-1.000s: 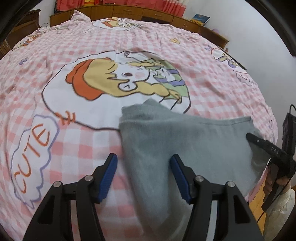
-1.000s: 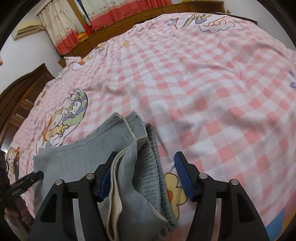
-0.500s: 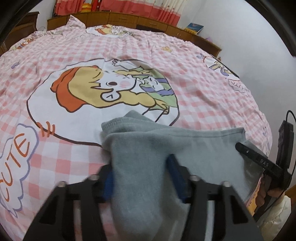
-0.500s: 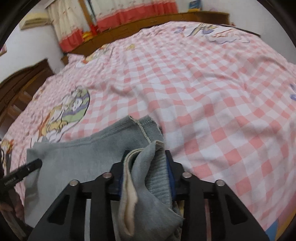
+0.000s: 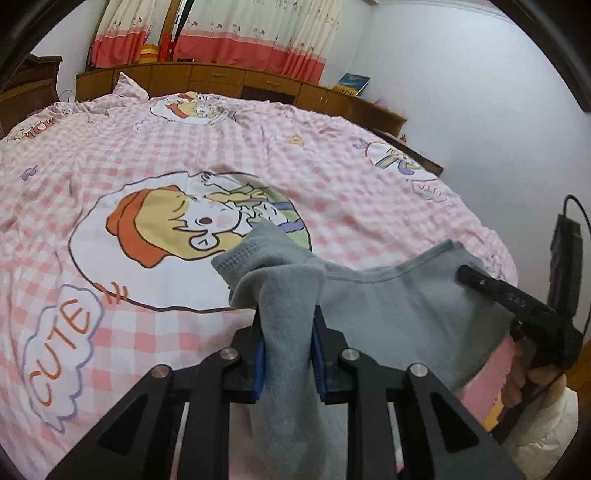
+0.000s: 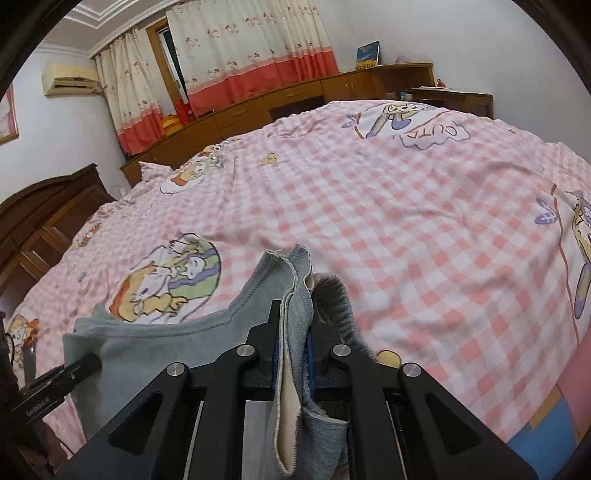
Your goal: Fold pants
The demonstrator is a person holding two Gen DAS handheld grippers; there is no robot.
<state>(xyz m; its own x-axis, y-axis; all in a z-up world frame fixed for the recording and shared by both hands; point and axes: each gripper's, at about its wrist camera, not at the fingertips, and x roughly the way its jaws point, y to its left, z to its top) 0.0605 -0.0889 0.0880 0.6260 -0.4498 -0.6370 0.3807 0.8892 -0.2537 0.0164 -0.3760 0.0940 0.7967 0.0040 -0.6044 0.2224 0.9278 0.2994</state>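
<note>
Grey pants (image 5: 388, 306) hang in a sagging span between my two grippers, lifted partly off the pink checked bedspread (image 5: 332, 173). In the left wrist view the jaws of my left gripper (image 5: 287, 319) are closing, and the blue pads press on a bunched fold of one end of the pants. My right gripper (image 6: 295, 326) is shut on the other end, where a hem and the cream lining of the pants (image 6: 155, 347) show. A finger of the right gripper (image 5: 491, 290) shows at the far side of the cloth.
The bedspread bears a large cartoon print (image 5: 192, 229) just beyond the pants. Low wooden cabinets (image 5: 236, 79) and red-and-cream curtains (image 5: 236, 33) line the far wall. A dark wooden headboard (image 6: 44, 214) stands at left. A hand (image 5: 535, 376) holds the right gripper's handle.
Both grippers went from open around the cloth to closed on it. Both have risen, lifting the ends of the pants off the bed, and both views now tilt up toward the far wall.
</note>
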